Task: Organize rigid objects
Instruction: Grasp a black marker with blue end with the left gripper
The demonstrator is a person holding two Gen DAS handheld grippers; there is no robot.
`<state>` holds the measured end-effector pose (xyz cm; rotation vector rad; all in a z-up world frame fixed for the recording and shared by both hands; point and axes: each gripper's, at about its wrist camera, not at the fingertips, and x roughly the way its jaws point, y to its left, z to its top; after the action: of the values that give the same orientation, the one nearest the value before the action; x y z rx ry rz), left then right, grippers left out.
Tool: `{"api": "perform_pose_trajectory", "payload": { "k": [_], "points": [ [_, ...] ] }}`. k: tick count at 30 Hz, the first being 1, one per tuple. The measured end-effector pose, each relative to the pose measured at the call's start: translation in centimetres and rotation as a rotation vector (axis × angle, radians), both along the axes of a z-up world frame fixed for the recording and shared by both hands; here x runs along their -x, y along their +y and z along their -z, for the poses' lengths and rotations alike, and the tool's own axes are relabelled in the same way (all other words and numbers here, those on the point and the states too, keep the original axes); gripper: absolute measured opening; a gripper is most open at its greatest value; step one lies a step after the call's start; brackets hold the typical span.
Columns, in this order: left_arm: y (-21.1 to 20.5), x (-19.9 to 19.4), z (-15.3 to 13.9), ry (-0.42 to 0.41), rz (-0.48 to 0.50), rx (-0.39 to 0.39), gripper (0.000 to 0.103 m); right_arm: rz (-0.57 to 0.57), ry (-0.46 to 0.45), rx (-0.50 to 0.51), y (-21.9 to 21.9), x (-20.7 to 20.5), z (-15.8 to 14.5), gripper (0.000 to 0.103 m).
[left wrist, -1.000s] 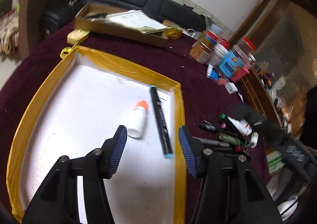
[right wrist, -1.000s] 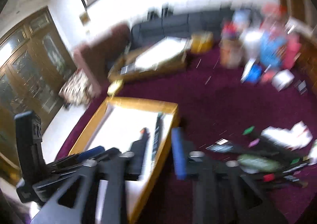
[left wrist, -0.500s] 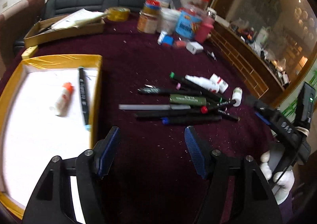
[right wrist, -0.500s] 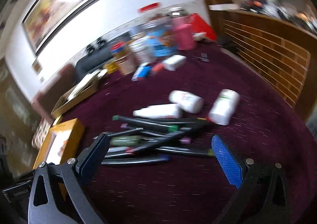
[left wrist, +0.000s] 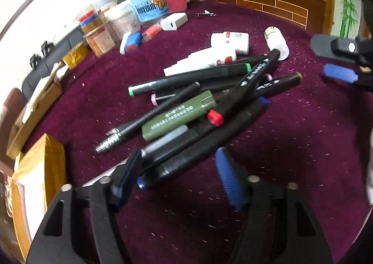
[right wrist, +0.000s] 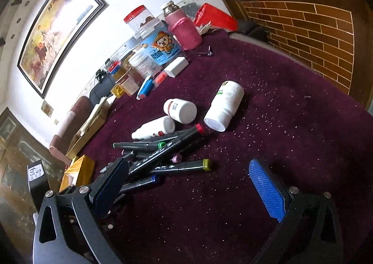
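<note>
Markers point(left wrist: 209, 91) lie in a loose crossed pile on the maroon tablecloth point(left wrist: 291, 147), in the middle of the left wrist view and at centre left of the right wrist view. Among them sit an olive-green highlighter point(left wrist: 178, 115), a marker with a red cap point(left wrist: 215, 117) and a thin black pen with a threaded silver tip point(left wrist: 130, 127). Just beyond the pile, toward the upper right of the left view, three white bottles point(right wrist: 222, 106) lie on their sides, one touching a marker end.

Left gripper point(left wrist: 179, 175) hangs low over the near end of the pile with its blue-padded fingers spread; the ends of two black markers, one blue-tipped point(left wrist: 149, 176), reach between them, and I cannot tell whether the left pad touches them. Right gripper point(right wrist: 193, 182) is spread wide, gripping nothing, its left finger in front of the pile's near edge.

At the lower left of the left view stands the corner of a gold-taped box point(left wrist: 39, 170). Jars and containers point(left wrist: 144, 2) crowd the upper left.
</note>
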<state>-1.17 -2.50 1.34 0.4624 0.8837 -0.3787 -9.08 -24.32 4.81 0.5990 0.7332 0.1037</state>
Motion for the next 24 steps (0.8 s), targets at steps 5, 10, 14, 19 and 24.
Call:
{"api": "perform_pose_trajectory", "payload": {
  "k": [5,10,14,19,24],
  "points": [
    [0.0,2.3,-0.3,0.179,0.066,0.074,0.019,-0.029,0.011,-0.023,0.2,-0.1,0.5,0.102],
    [-0.3,5.1,-0.3,0.251,0.126,0.135,0.017,-0.049,0.012,-0.055,0.1,0.0,0.8,0.102],
    [-2.2,4.8,-0.1,0.190,0.112,0.105,0.019,-0.046,0.024,-0.071,0.0,-0.1,1.0,0.102],
    [-4.0,4.2,0.5,0.120,0.062,0.146,0.031,-0.039,0.042,-0.084,-0.2,0.0,1.3,0.102],
    [-1.6,4.2,0.1,0.185,0.003,0.276,0.012,-0.036,0.078,-0.101,-0.5,-0.3,1.9,0.102]
  ]
}}
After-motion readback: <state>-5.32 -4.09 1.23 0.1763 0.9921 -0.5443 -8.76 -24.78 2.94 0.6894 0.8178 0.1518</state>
